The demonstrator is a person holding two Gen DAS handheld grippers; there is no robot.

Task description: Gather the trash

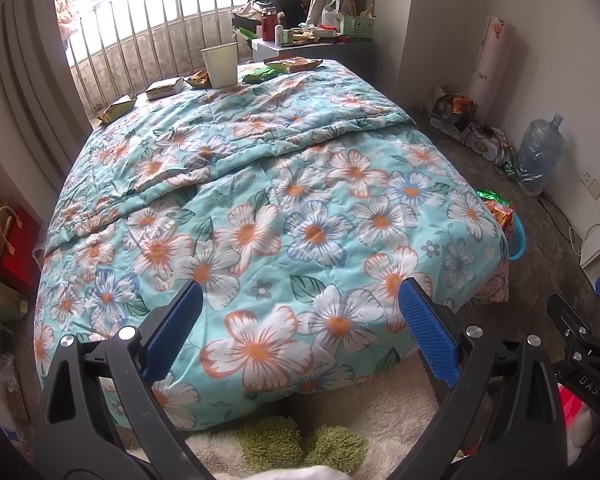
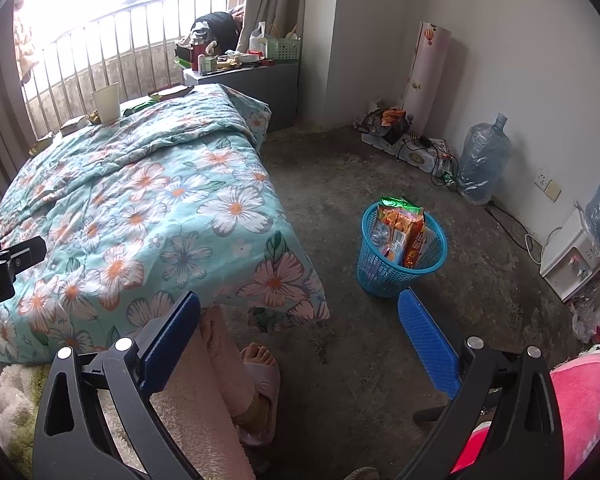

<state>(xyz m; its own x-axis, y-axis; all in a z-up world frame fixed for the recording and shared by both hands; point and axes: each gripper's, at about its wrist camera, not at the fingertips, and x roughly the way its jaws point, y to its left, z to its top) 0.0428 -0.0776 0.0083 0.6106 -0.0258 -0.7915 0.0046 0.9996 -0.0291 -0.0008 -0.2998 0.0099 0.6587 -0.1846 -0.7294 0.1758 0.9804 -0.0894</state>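
Note:
Trash lies along the far edge of the bed: a white paper cup, a small box, a yellow wrapper, a brown wrapper, a green wrapper and a flat snack bag. The cup shows in the right wrist view too. A blue mesh basket on the floor right of the bed holds several snack wrappers. My left gripper is open and empty over the near end of the bed. My right gripper is open and empty above the floor, left of the basket.
The floral quilt covers the bed. A metal railing runs behind it. A cluttered grey cabinet stands at the far right corner. A water jug, cables, boxes and a dispenser line the right wall. A slippered foot is below.

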